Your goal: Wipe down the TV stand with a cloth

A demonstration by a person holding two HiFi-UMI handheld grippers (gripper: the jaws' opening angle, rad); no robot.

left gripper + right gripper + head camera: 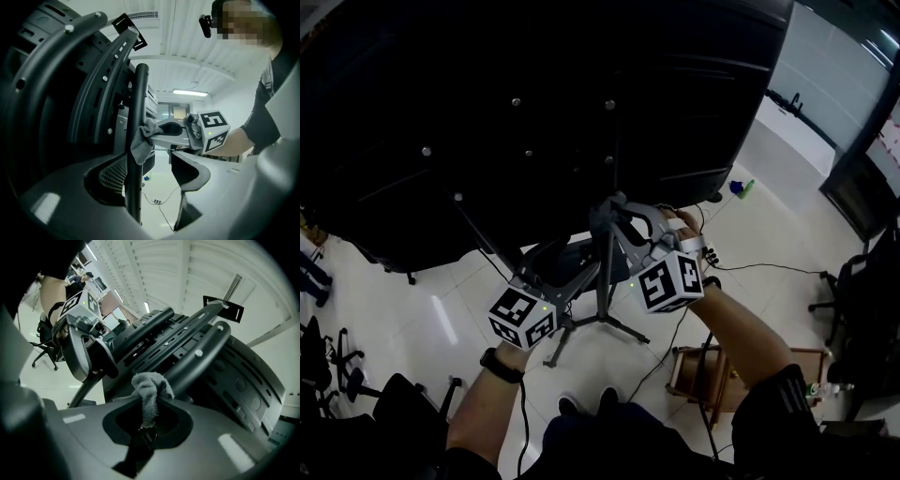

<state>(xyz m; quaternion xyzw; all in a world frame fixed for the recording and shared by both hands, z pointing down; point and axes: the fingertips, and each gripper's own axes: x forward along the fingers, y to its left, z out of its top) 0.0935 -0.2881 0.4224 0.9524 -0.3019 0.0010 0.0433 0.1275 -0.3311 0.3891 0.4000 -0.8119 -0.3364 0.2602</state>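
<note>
The black TV stand pole (607, 272) rises under the back of a big dark TV (534, 112). My right gripper (617, 214) is shut on a grey cloth (151, 390), which is bunched against the pole (139, 117) just above my left gripper. The cloth (142, 143) hangs down the pole's right side. My left gripper (150, 176) is open. The pole passes between its jaws, close to the left one, with a gap to the right one. In the head view the left gripper (572, 286) sits lower on the pole.
The stand's splayed legs (600, 323) spread over a white tiled floor, with a cable (759, 267) trailing right. A wooden stool (703, 375) stands at my right, office chairs (862, 291) further out. The curved TV mount arm (197, 352) lies close above the cloth.
</note>
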